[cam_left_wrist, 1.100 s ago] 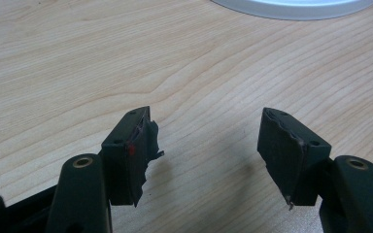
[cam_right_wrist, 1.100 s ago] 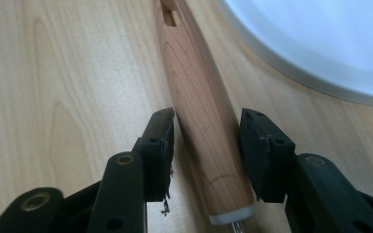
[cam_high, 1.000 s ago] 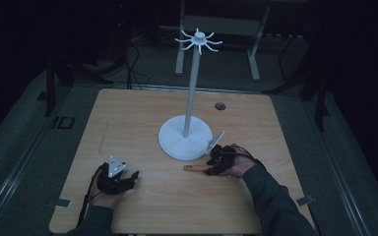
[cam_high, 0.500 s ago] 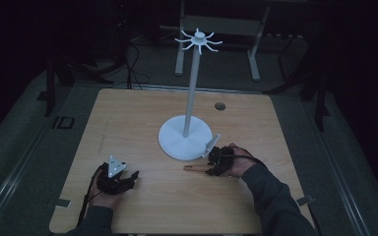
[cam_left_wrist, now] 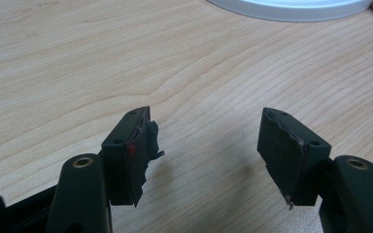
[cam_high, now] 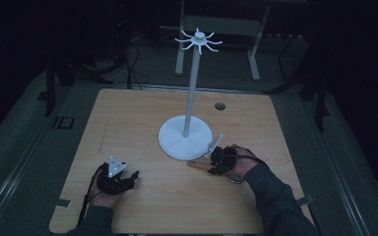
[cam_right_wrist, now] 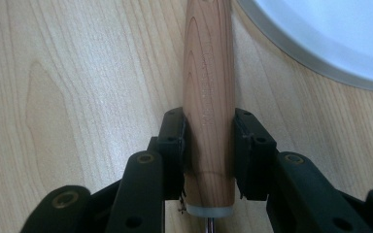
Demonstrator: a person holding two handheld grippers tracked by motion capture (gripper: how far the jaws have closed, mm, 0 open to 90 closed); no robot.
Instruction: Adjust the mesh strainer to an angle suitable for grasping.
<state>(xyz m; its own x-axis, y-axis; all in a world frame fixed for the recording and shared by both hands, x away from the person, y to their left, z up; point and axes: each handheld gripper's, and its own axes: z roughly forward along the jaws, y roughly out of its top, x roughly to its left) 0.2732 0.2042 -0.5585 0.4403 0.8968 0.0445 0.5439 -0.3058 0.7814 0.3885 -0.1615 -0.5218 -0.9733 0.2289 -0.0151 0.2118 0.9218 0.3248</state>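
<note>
1. In the right gripper view the wooden handle (cam_right_wrist: 209, 97) runs out past the top edge, and the metal part below its grey collar is cut off at the bottom edge.
2. The white stand base (cam_right_wrist: 330, 34) is cropped there by the top and right edges, and in the left gripper view by the top edge.
3. From the high view the handle is mostly hidden under the right gripper (cam_high: 215, 164); what tool it belongs to cannot be told.

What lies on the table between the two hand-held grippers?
In the high view, only bare wooden table lies between the left gripper and the right gripper, whose jaws, just closing, clamp a wooden handle.
</note>
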